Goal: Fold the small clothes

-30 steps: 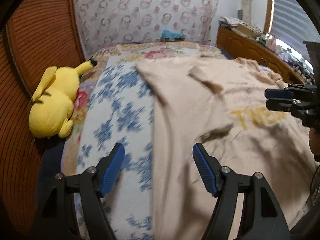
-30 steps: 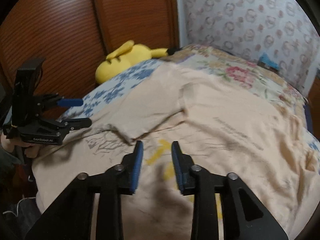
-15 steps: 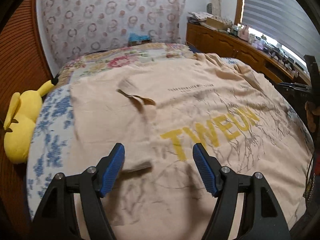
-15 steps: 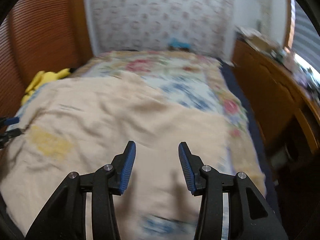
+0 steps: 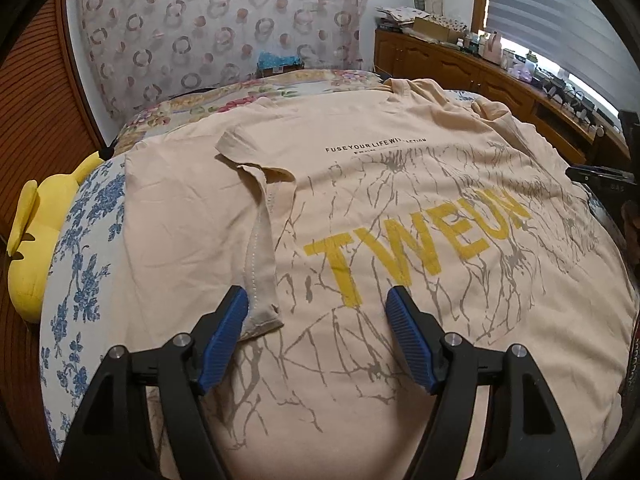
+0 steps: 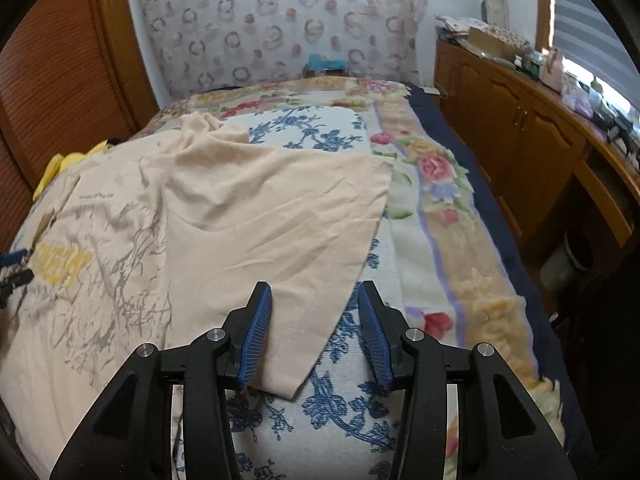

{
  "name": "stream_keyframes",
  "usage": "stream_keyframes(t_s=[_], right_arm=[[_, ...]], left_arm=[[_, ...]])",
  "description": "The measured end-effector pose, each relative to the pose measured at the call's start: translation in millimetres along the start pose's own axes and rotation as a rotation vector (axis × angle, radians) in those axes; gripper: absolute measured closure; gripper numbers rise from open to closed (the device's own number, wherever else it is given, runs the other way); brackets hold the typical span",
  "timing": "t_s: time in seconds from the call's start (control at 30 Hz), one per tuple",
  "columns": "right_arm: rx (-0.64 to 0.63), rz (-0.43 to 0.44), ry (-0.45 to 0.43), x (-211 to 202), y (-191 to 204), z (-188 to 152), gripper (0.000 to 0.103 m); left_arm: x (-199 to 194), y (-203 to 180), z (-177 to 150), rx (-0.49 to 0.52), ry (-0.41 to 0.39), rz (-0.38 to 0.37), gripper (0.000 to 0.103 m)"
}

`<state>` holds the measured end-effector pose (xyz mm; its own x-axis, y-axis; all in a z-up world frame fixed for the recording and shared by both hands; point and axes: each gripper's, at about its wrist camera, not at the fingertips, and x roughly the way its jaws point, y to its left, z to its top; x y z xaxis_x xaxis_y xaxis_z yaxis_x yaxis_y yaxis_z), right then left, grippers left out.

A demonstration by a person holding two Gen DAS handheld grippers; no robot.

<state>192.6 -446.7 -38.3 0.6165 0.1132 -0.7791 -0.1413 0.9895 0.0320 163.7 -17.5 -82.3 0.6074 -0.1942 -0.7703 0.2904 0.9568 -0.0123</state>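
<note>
One T-shirt [image 5: 400, 208], one plush toy [image 5: 36, 240], two tools apart.

Matt cotton T-shirt [image 5: 400, 184]; fuzzy floral blanket [image 6: 460, 240]; glossy wooden cabinet [image 6: 532, 136].

A yellow plush toy [image 5: 34, 236] lies beside the floral bedspread [image 6: 432, 208]. A cluttered wooden cabinet [image 6: 532, 128] lines the window wall, behind it striped blinds [image 5: 536, 0].

the beige t-shirt [image 5: 400, 184] reads "tweun" in yellow, under small black "fuse your life wi…", partly unreadable.
</note>
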Motion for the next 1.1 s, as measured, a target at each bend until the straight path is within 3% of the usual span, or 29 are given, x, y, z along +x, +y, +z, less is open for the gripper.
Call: stream_keyframes(t_s=[0.33, 0.4, 0.47, 0.53, 0.63, 0.77, 0.93, 1.1], right_arm=[[-0.049, -0.026, 0.023, 10.8, 9.7, 9.3, 0.059], [-0.056, -0.024, 0.02, 10.7, 11.2, 9.4, 0.063], [-0.062, -0.026, 0.017, 10.2, 11.2, 9.5, 0.085], [-0.055, -0.009, 0.025, 9.9, 9.3, 11.3, 0.097], [-0.062, -0.017, 0.014, 8.1, 11.1, 15.5, 0.101], [-0.068, 0.007, -0.079, -11.3, 25.8, 31.8, 0.101], [-0.152, 0.112, -0.189, -39.4, 82.3, 61.7, 0.101], [-0.261, 0.274, -0.17, -41.5, 148.0, 67.2, 0.098]], left_arm=[[4.1, -6.0, 2.8, 0.021, 0.013, -0.013, 0.018], [4.1, -6.1, 3.0, 0.022, 0.013, -0.012, 0.018], [4.0, -6.0, 3.1, 0.021, 0.013, -0.012, 0.018], [4.1, -5.9, 3.1, 0.021, 0.013, -0.013, 0.018], [3.9, -5.9, 3.1, 0.019, 0.012, -0.013, 0.018], [4.4, -6.3, 3.6, 0.019, 0.013, -0.009, 0.018], [4.4, -6.5, 3.6, 0.018, 0.013, -0.01, 0.018], [4.4, -6.6, 3.7, 0.018, 0.013, -0.01, 0.018]])
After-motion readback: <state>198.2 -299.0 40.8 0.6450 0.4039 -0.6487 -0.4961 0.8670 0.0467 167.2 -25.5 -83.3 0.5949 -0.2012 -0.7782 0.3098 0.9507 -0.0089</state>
